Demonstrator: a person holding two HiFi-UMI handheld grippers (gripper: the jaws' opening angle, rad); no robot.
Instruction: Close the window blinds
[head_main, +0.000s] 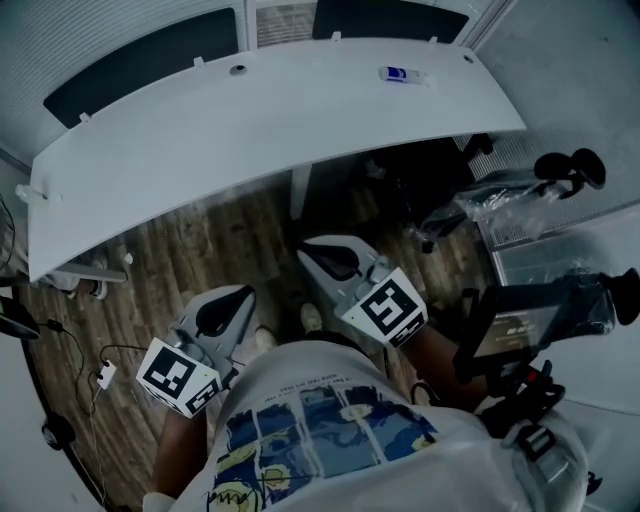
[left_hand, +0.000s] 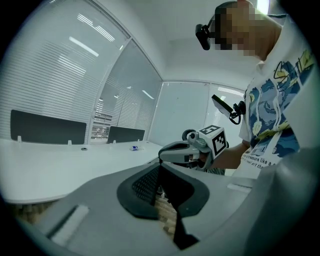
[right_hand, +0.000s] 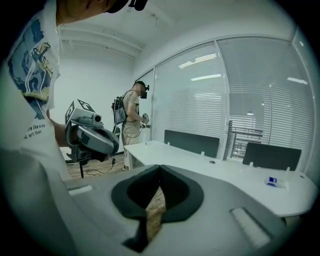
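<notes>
Standing at a long white desk (head_main: 300, 100), a person holds the left gripper (head_main: 232, 300) and right gripper (head_main: 318, 252) low, both jaws pressed together and empty, with the window blinds (left_hand: 50, 75) beyond the desk's far edge.

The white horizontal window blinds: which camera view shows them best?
The right gripper view: the white horizontal window blinds fill its right half, with clear slats, behind the long white desk. The left gripper view shows them slanted across its left side. The head view shows only a strip past the desk's far edge.
</notes>
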